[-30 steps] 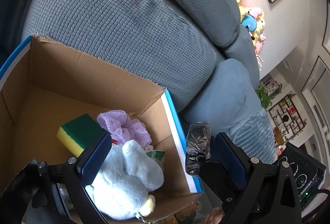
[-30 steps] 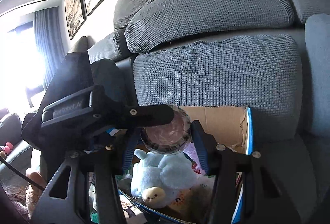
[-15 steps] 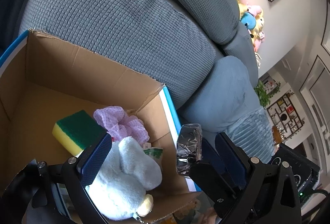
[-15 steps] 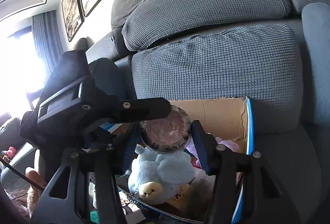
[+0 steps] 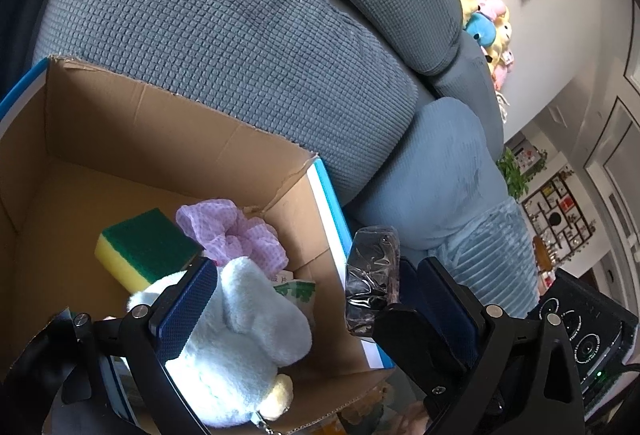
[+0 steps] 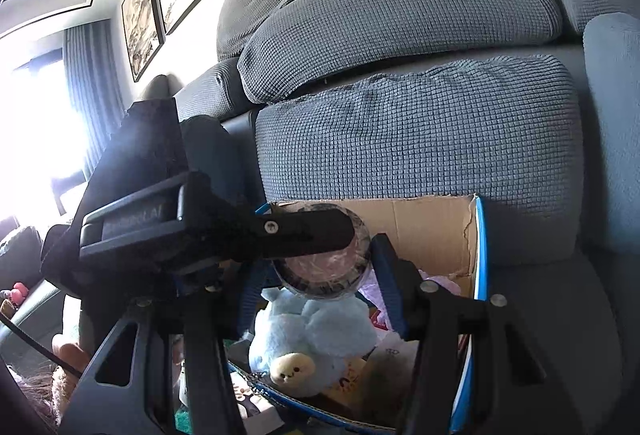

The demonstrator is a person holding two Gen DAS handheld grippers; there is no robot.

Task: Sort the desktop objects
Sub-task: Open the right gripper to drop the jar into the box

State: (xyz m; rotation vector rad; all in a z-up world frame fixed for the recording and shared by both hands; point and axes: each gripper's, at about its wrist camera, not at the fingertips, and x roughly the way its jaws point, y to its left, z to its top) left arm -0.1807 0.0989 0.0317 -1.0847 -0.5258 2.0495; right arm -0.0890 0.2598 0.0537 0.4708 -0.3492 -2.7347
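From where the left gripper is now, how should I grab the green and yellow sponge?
Grip the sponge across its short width, coming from above. It lies flat, green side up, with bare cardboard box floor on its far side; the plush toy crowds its near edge.

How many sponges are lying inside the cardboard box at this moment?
1. A yellow-and-green sponge lies on the floor of the cardboard box, beside the pink cloth. The white plush toy may hide others.

Black gripper (image 5: 316,303) frames carry blue textured pads (image 5: 184,311) and silver screws (image 5: 141,311).
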